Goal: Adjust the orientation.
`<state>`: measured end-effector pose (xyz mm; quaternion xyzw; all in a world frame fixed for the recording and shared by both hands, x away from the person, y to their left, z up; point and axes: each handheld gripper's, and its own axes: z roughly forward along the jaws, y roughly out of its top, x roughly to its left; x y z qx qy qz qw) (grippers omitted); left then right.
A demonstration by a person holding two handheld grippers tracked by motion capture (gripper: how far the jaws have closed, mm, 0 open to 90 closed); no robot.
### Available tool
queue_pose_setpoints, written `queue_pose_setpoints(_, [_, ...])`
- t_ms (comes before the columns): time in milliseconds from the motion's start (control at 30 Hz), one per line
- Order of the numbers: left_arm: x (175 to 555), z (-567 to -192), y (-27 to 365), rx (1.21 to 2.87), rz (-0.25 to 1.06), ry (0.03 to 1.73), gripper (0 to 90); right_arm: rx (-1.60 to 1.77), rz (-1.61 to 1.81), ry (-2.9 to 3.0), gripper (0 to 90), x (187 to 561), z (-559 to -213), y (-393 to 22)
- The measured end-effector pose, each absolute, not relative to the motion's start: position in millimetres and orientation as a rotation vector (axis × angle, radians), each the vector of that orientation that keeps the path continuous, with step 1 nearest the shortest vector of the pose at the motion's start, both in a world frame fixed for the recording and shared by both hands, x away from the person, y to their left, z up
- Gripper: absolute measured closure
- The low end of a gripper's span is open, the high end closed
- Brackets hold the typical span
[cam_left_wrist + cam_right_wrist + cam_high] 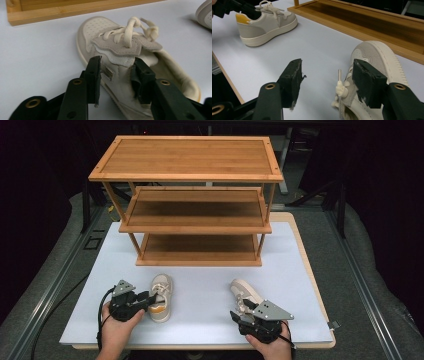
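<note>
1. Shoes, a cream pair, lie on the white table top (pixel 200 305) in front of a three-tier wooden rack (pixel 192 200), which stands at the far side of the board.

2. The left shoe (pixel 161 297) sits upright at the near left, toe toward the rack, with a yellow heel patch showing toward the person.

3. The left gripper (pixel 150 299) comes in from the left of that shoe. In the left gripper view its two black jaws stand on either side of the shoe's side wall below the laces: one outside against the outer face, the other inside the opening. They are about half closed. Whether the pads press the wall I cannot tell.

4. The right shoe (pixel 245 295) lies at the near right, well apart from the left one, its toe pointing far and slightly left.

5. The right gripper (pixel 239 312) is at that shoe's near end. In the right gripper view its jaws stand wide open; one pad is over the shoe's collar, the lace ends hang between them, and nothing is gripped.
</note>
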<state>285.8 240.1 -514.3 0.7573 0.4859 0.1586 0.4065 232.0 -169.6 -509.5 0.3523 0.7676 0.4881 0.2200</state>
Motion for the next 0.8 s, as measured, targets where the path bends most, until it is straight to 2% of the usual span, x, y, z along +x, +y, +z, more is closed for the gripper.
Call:
queue_pose_setpoints(233, [283.9, -511.6, 242.7, 1.913, 0.419, 1.225, 70.1, 0.975, 1.350, 2.123, 41.0, 232.4, -509.6, -169.8])
queue_pose_setpoints(467, [279.0, -510.4, 236.2, 1.946, 0.461, 1.200, 73.7, 0.975, 1.355, 2.121, 40.7, 232.4, -509.2, -170.3])
queue_pose_setpoints(800, [273.6, -512.2, 231.3, 1.952, 0.459, 1.162, 71.6, 0.980, 1.361, 2.112, 40.7, 232.1, -508.5, -170.9])
